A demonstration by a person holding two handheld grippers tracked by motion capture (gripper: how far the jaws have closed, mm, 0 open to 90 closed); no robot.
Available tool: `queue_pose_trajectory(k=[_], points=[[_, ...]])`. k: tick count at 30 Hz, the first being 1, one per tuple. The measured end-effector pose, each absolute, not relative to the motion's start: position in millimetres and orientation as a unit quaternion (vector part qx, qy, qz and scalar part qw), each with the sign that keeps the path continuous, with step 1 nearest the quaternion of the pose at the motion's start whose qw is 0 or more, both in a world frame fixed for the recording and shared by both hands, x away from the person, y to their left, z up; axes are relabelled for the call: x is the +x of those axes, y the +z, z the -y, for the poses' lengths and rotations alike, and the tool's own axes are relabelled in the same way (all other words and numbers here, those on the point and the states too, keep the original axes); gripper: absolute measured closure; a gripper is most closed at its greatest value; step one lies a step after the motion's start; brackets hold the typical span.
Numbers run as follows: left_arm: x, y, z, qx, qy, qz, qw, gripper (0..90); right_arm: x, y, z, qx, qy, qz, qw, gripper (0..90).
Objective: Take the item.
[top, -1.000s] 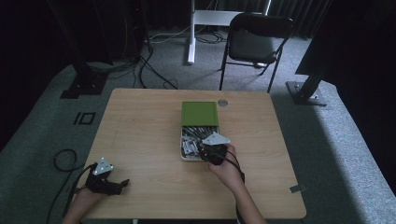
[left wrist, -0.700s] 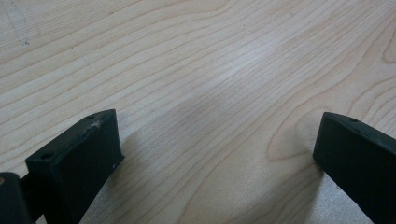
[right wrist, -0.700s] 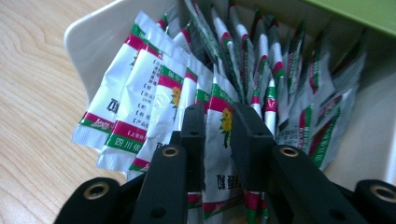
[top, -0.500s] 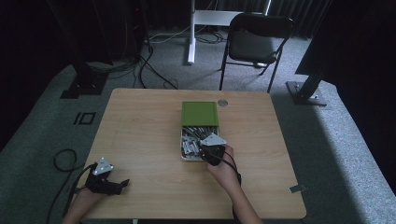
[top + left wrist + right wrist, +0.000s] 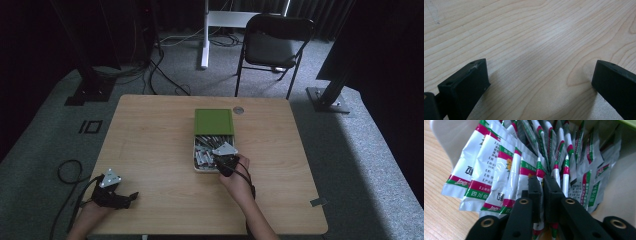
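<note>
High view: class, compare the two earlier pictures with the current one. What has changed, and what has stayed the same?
Almost nothing moved. The right gripper remains at the near end of the box, its jaws closed on a sachet; no clear shift shows. The left gripper stays open on the table at the near left. The green lid is unchanged.

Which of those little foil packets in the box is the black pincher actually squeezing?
The right gripper is shut on one silver foil sachet with red and green bands, standing edge-on mid-row in the white box. Its neighbours fan out untouched on both sides.
</note>
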State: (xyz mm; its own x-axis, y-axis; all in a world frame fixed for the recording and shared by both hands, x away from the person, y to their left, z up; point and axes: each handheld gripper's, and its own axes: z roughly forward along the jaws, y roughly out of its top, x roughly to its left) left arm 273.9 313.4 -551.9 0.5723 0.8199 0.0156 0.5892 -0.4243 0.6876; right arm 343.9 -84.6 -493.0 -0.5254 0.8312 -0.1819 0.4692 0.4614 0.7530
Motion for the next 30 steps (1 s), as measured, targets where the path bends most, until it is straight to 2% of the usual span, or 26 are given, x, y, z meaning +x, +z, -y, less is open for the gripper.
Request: queue_pose_trajectory(k=[20, 24, 30], points=[[274, -552, -314, 0.825, 0.178, -0.426, 0.324, 1.7, 337, -453, 94, 0.404, 0.386, -0.784, 0.269, 89.5], [274, -552, -314, 0.825, 0.178, -0.426, 0.325, 1.7, 334, -433, 99, 0.396, 0.423, -0.77, 0.268, 89.6], [274, -552, -314, 0.825, 0.178, -0.426, 0.324, 1.7, 338, -405, 115, 0.4, 0.454, -0.741, 0.292, 89.5]])
